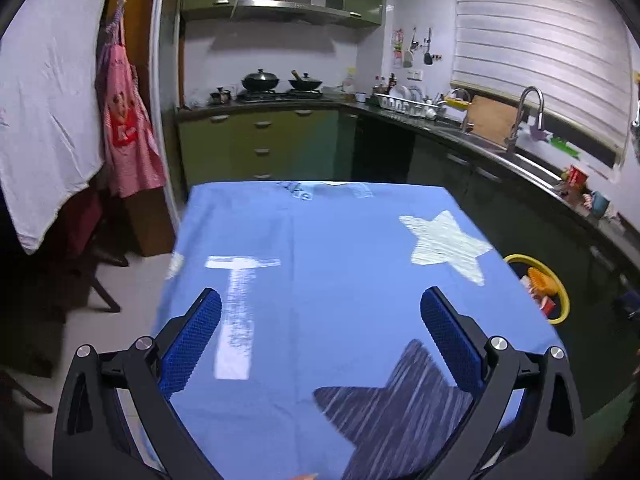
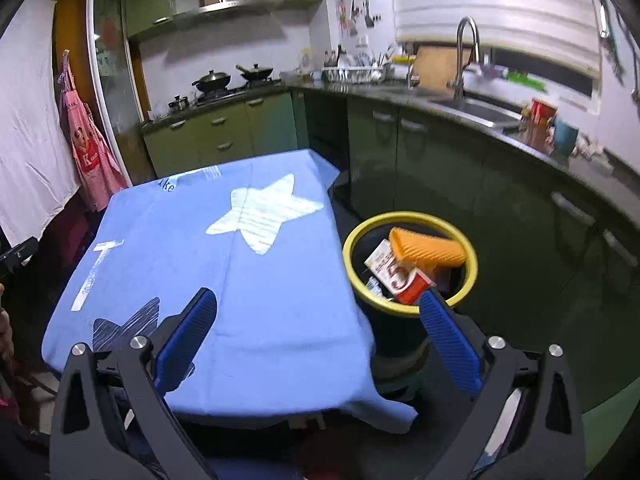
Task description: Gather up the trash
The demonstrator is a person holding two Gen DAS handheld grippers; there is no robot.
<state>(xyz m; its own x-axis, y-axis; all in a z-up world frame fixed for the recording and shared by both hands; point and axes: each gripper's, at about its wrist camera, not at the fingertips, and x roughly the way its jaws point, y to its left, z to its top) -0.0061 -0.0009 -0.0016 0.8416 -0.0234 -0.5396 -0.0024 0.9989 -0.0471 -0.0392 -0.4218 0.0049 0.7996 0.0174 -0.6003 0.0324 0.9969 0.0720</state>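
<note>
Hovering with nothing between its blue ribbed pads, the right gripper (image 2: pixel 318 316) stands wide apart above the edge of the light-blue star-printed tablecloth (image 2: pixel 224 248); the left gripper (image 1: pixel 320 320) is spread the same way over that cloth. Beside the table stands the yellow-rimmed black trash bin (image 2: pixel 472 268). Inside it lie an orange ribbed sponge-like block (image 2: pixel 426 250) and a red-and-white cardboard box (image 2: pixel 396 276) (both probably light). The block looks soft, so a pinch across its short sides seems best; the box may crush.
</note>
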